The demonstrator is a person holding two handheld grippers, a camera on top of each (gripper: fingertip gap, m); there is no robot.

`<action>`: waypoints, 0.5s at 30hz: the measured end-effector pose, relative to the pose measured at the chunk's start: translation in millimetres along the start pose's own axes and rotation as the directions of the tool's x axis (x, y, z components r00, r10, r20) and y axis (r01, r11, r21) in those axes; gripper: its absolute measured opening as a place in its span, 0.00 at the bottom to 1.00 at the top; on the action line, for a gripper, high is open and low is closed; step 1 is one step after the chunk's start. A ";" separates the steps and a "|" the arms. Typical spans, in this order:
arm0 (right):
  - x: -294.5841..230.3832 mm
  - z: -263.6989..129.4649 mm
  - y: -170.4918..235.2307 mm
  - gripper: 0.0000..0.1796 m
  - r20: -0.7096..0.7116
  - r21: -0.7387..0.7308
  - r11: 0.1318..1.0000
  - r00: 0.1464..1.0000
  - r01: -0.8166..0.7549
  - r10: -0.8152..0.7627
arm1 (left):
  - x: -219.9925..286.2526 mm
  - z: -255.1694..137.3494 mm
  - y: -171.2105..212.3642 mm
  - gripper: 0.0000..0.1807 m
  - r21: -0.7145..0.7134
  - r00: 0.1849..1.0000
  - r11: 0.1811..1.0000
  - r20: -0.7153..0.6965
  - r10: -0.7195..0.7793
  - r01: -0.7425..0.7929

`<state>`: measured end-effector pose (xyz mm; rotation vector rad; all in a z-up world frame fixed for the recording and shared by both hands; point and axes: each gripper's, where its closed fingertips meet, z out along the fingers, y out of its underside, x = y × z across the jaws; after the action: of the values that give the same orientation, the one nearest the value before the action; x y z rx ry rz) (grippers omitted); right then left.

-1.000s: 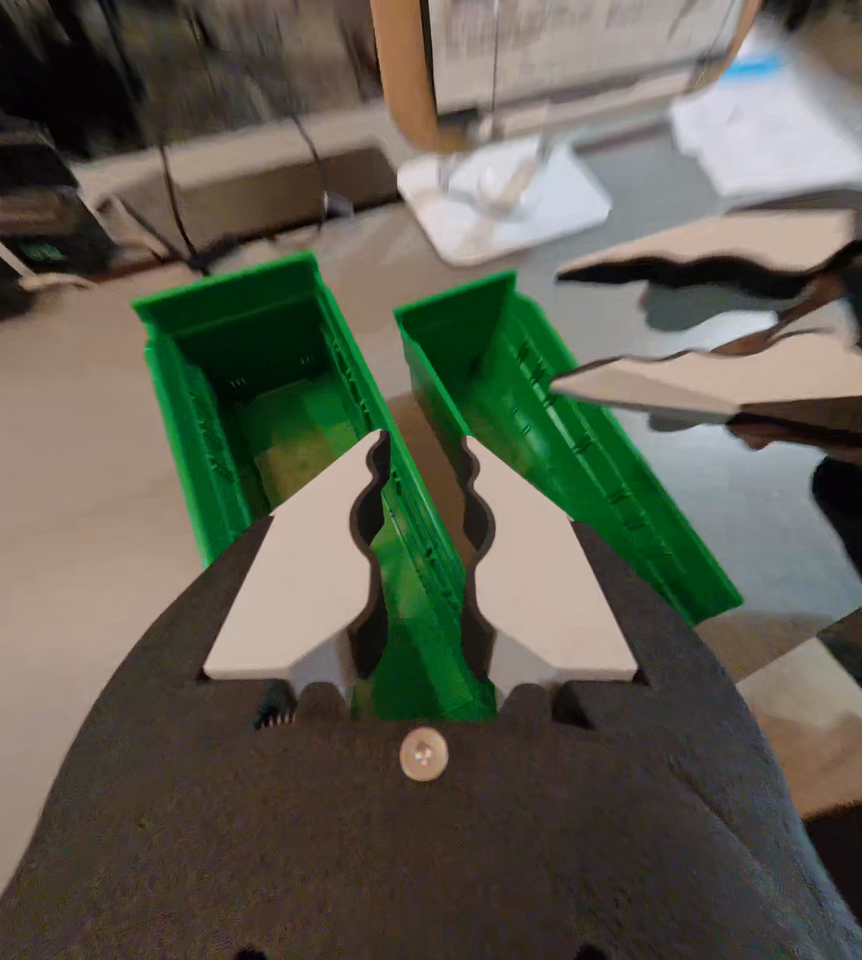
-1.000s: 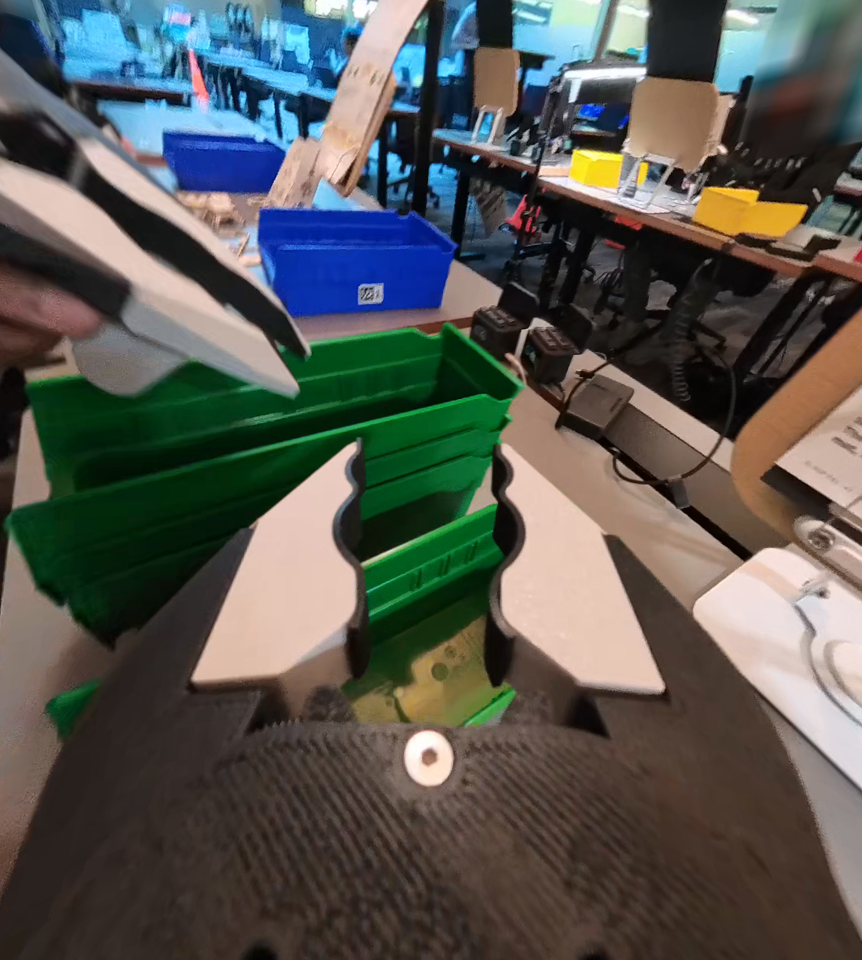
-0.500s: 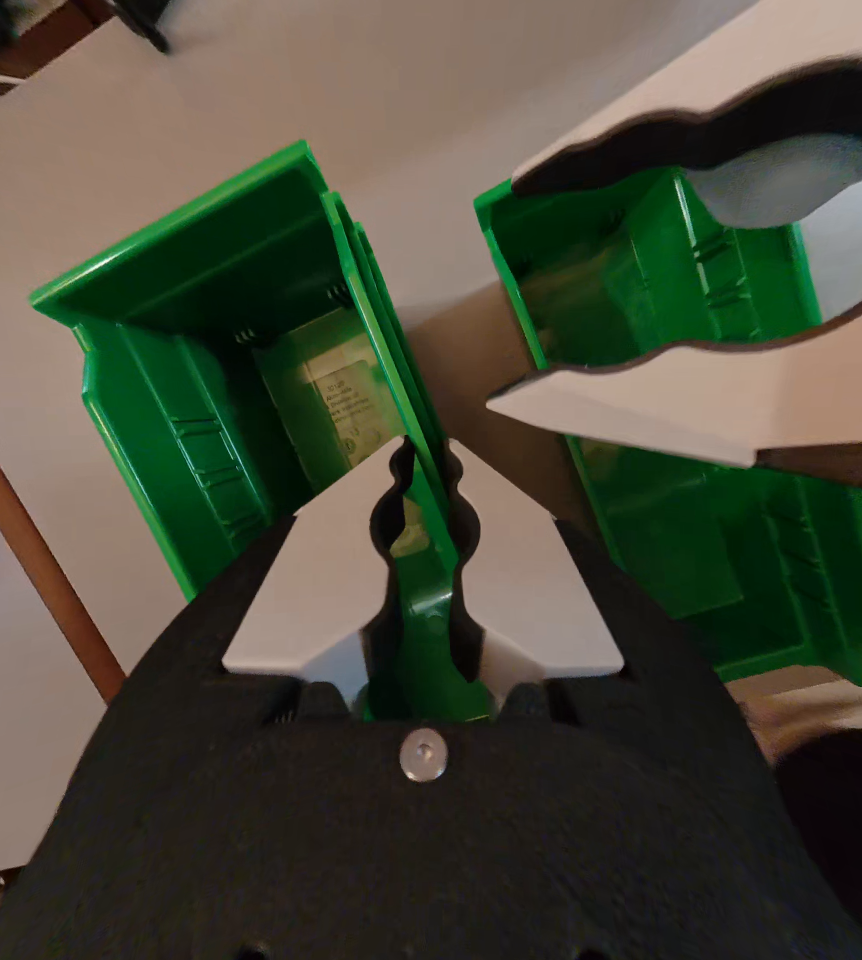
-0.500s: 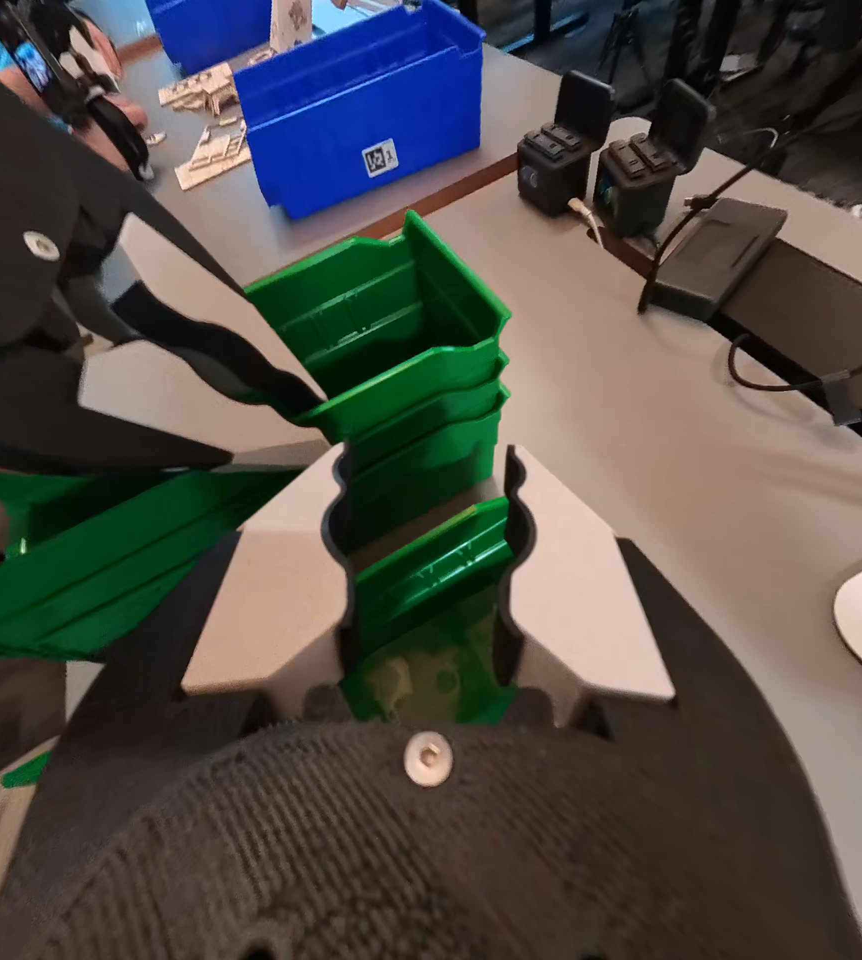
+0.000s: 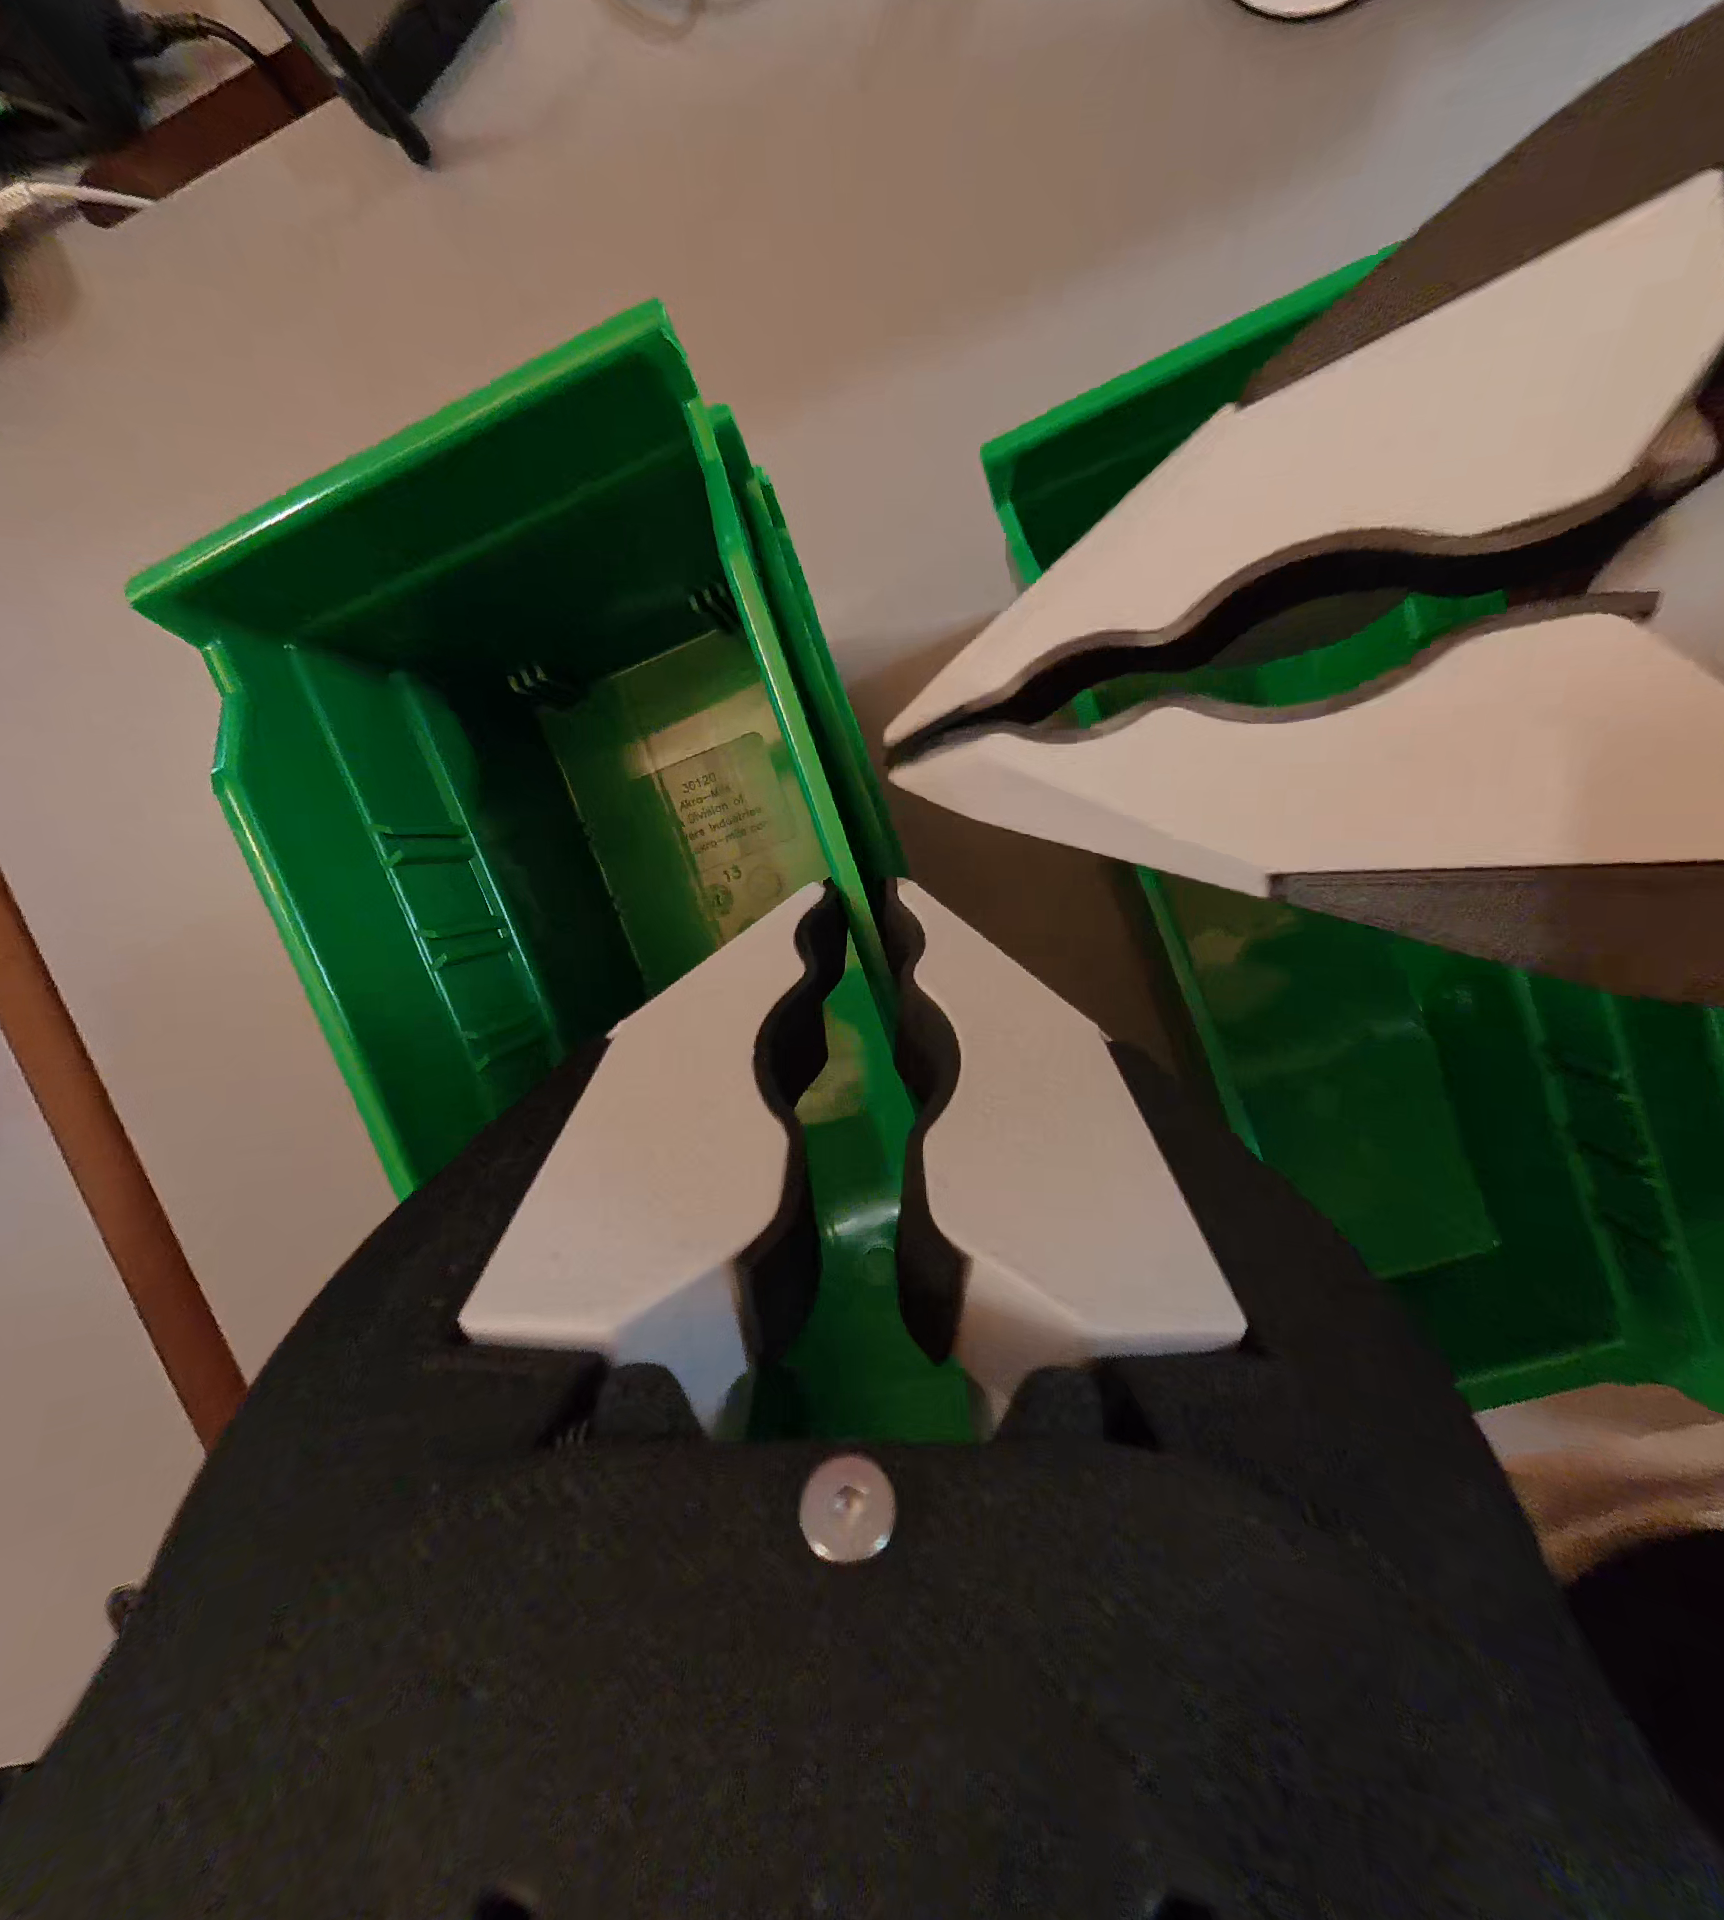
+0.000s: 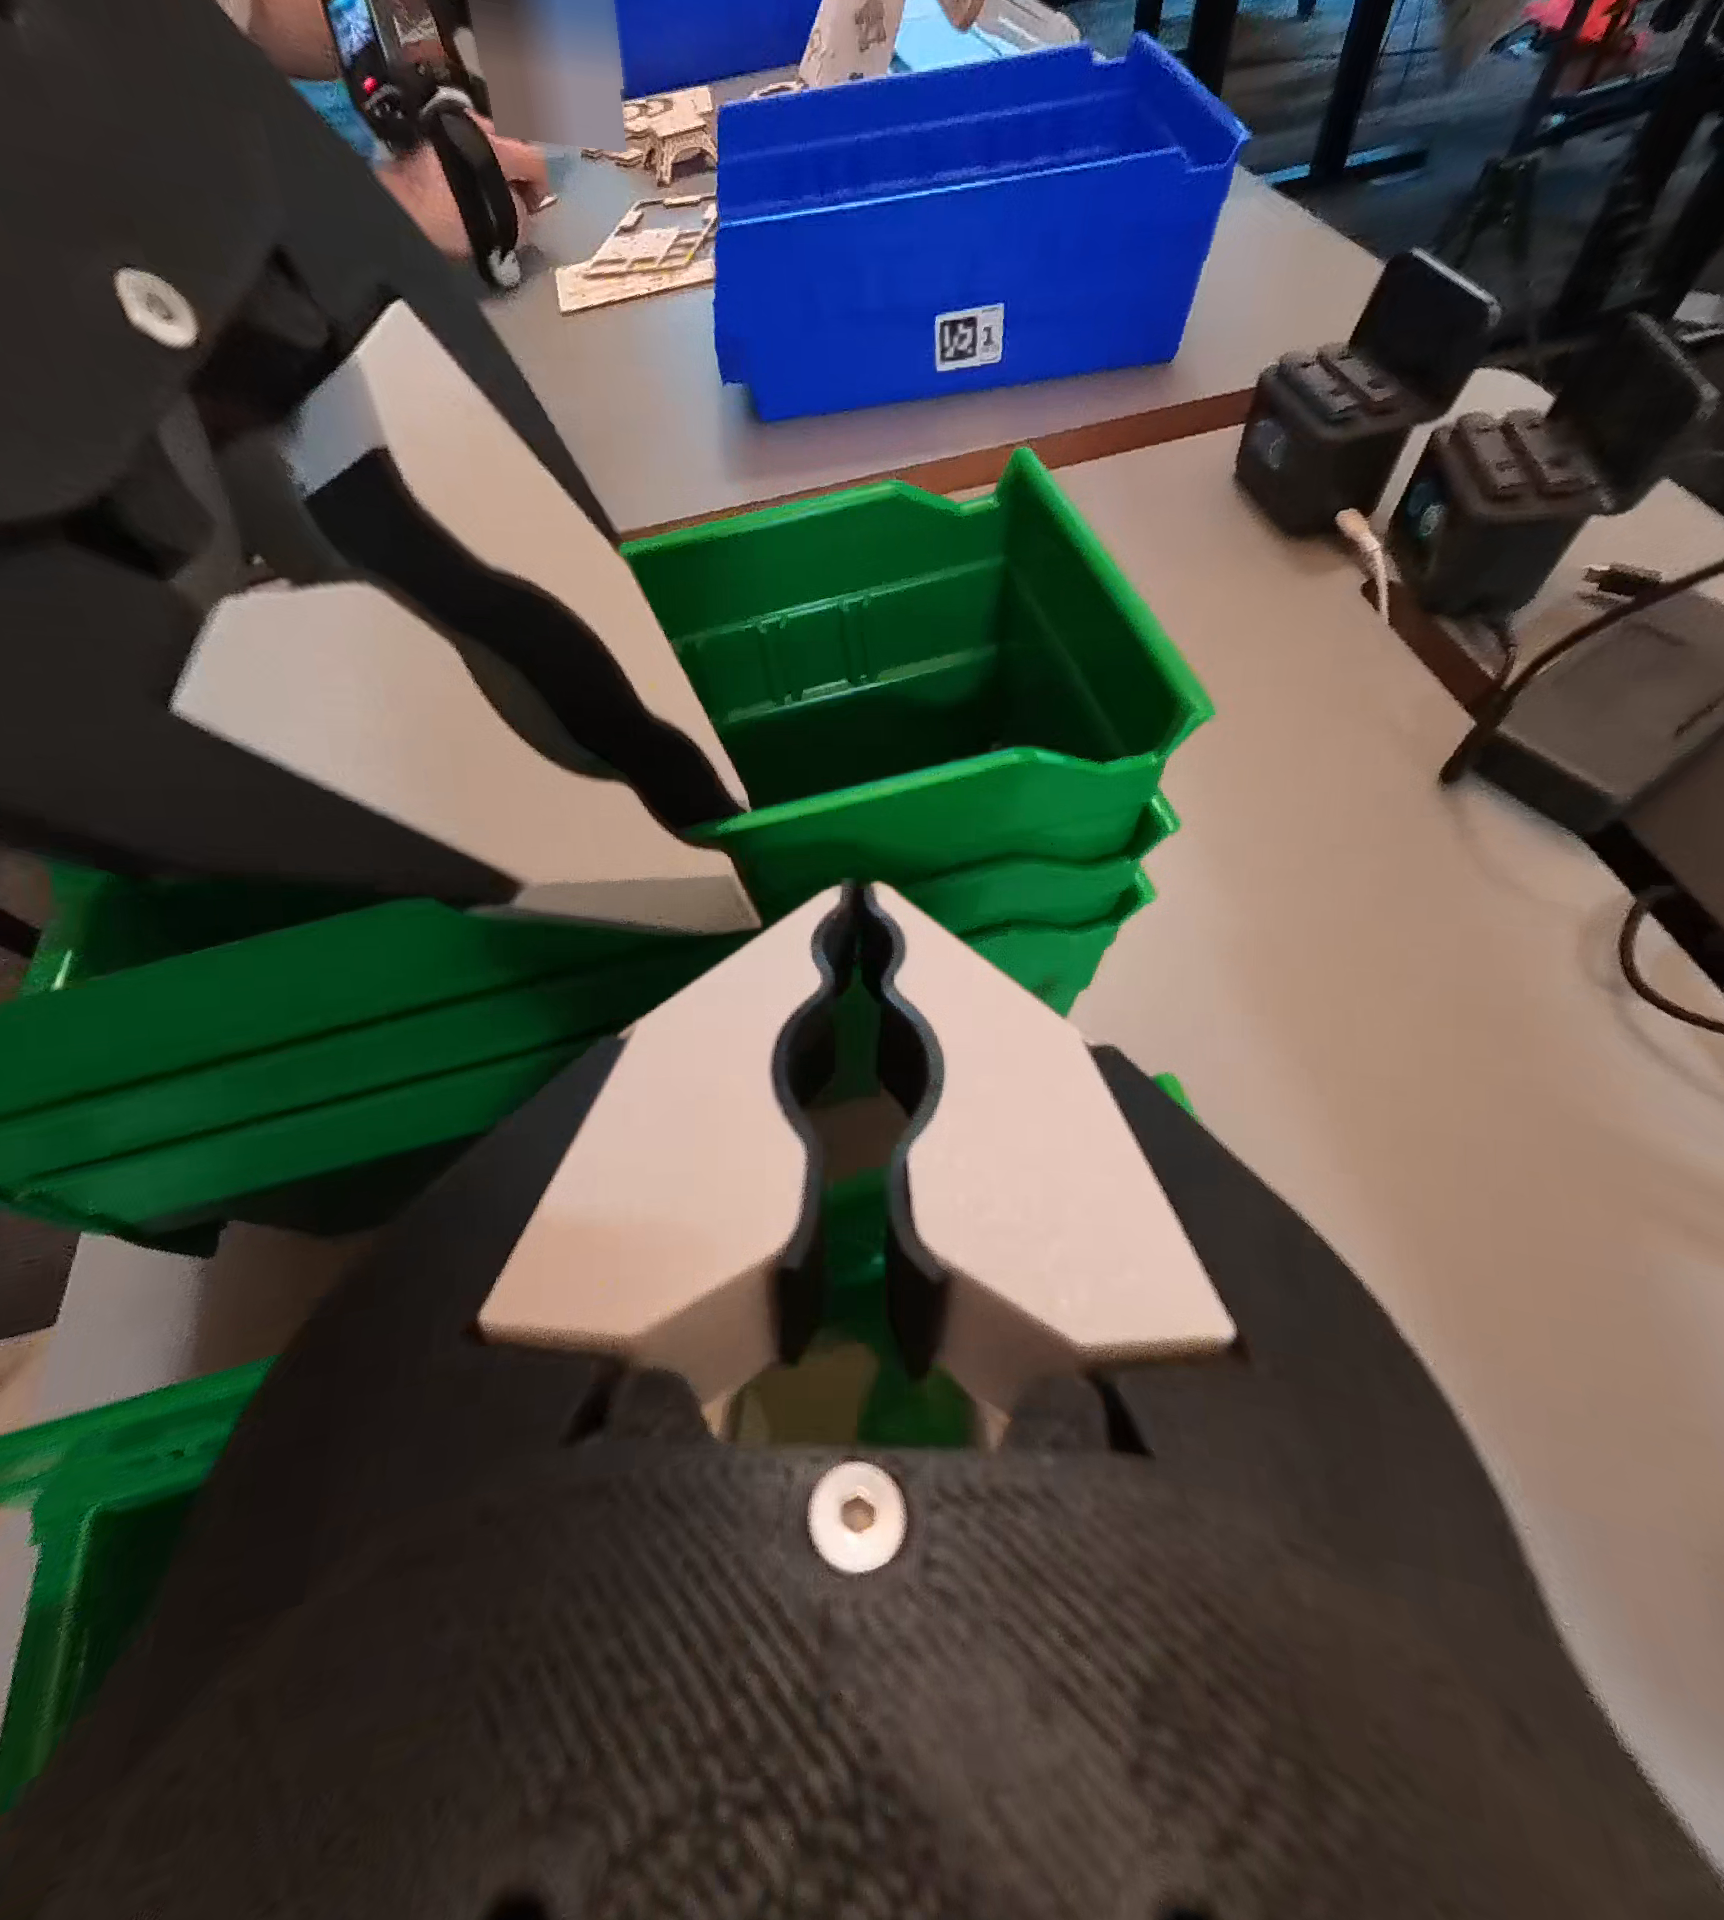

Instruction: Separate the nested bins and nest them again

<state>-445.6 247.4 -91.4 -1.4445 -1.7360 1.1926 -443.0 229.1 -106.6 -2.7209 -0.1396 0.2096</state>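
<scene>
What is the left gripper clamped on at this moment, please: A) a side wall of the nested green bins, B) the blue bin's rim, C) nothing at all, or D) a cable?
A: in the left wrist view the left gripper has its fingers closed on the thin side wall of the nested green bins.

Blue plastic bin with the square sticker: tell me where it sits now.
In the right wrist view the blue plastic bin stands on the far grey table, top centre, beyond the stack of green nested bins and left of two black chargers.
</scene>
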 end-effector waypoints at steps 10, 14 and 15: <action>-2.8 14.2 7.2 0.00 -0.022 -0.132 0.986 0.994 0.104 -0.108 | 0.0 -5.0 0.7 0.01 -0.012 1.000 1.000 0.022 0.020 -0.020; 0.1 13.3 10.1 0.00 -0.034 -0.147 0.983 0.993 0.107 -0.113 | 1.2 -10.5 -1.6 0.01 0.004 1.000 1.000 0.022 0.022 -0.022; 1.8 13.5 10.6 0.00 -0.041 -0.149 0.983 0.993 0.108 -0.115 | 1.0 -13.2 -3.0 0.01 0.011 0.999 1.000 0.024 0.023 -0.024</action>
<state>-452.9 245.7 -106.9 -1.4271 -1.8768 0.9807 -440.1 226.9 -93.6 -2.7111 -0.1129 0.2483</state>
